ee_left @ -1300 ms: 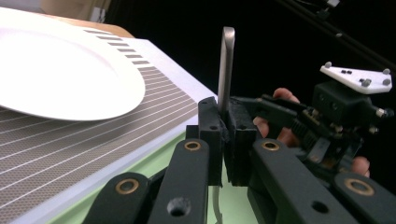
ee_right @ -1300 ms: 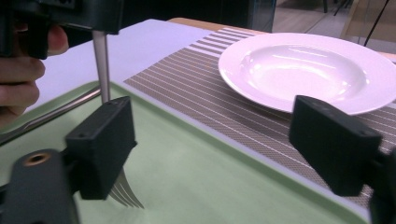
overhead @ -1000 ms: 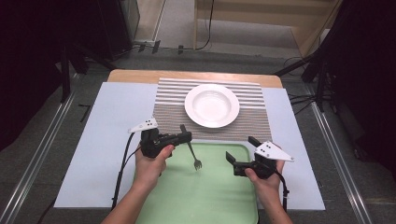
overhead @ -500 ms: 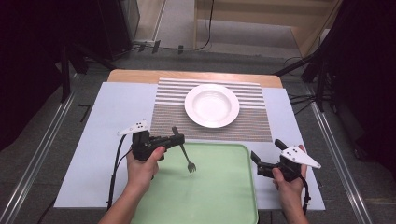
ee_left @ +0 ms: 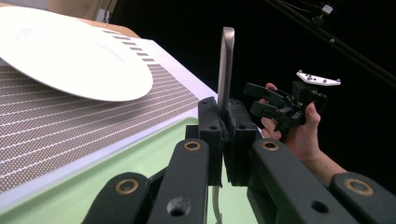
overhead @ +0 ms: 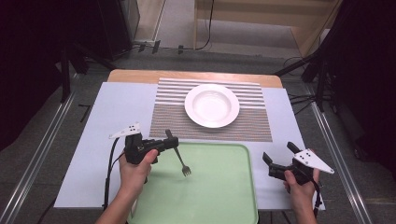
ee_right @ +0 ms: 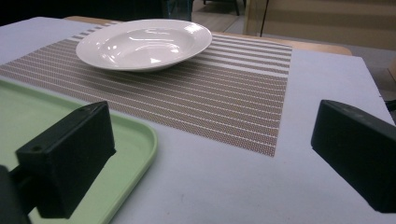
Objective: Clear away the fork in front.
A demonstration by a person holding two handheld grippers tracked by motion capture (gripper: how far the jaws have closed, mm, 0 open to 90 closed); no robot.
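The right gripper (overhead: 276, 162) has been carried off the green tray (overhead: 219, 196) to the desk (overhead: 107, 121) beside its right edge, jaws wide apart and empty, so the fork (overhead: 179, 156) is left to the left gripper (overhead: 164, 143). It is clamped by its handle there, tines hanging over the tray.

Plate (overhead: 212, 105) on placemat (overhead: 211, 126); tray (overhead: 215, 196) in front of placemat; fork (overhead: 179, 157) above tray's left part.
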